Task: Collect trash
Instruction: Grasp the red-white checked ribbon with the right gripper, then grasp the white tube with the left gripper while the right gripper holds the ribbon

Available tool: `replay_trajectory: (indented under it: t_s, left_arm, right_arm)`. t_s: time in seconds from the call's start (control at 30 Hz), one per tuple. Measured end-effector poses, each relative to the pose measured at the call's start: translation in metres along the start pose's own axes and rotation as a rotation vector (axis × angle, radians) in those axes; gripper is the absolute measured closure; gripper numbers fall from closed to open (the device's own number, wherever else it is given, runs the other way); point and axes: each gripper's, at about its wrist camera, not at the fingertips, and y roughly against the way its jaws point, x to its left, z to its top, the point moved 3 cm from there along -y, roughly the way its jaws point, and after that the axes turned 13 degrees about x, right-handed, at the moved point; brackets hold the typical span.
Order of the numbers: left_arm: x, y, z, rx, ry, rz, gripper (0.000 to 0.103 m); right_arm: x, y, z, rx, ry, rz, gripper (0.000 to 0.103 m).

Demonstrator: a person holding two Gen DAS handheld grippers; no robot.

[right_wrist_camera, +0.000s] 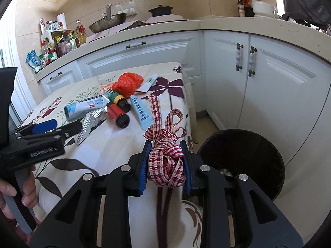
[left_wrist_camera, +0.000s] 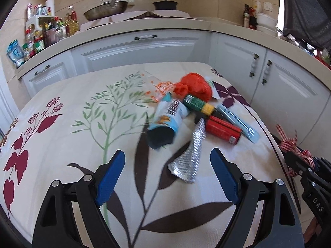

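Gripping a checked ribbon, right tool; left tool wide, empty.

The left gripper is pointing down at a slant with its jaws standing wide apart, a hand gripping its handle; the right gripper is clamping a ribbon

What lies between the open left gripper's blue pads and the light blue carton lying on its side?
Only the crumpled silver foil wrapper and bare floral tablecloth separate the left gripper from the carton, per the left wrist view.
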Motion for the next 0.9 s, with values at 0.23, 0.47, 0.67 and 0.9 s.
replay_trajectory:
  t_s: [0.23,0.47,0.67,0.9]
  left_arm:
    - [0.015,-0.001,0.012,-0.022,0.047,0.013,0.021]
    - [0.013,0.000,0.021,-0.045,0.027,-0.008,0.036]
    - [0.013,-0.007,0.025,-0.021,0.019,-0.044,0.065]
    - [0.011,-0.009,0.021,-0.018,0.002,-0.066,0.086]
  right_arm:
    - [-0.009,-0.001,0.009,-0.005,-0.009,-0.020,0.076]
    - [-0.015,-0.002,0.015,-0.006,-0.015,-0.038,0.076]
    - [-0.016,-0.004,0.020,-0.003,-0.013,-0.045,0.076]
    - [-0.016,-0.007,0.018,0.007,-0.014,-0.047,0.076]
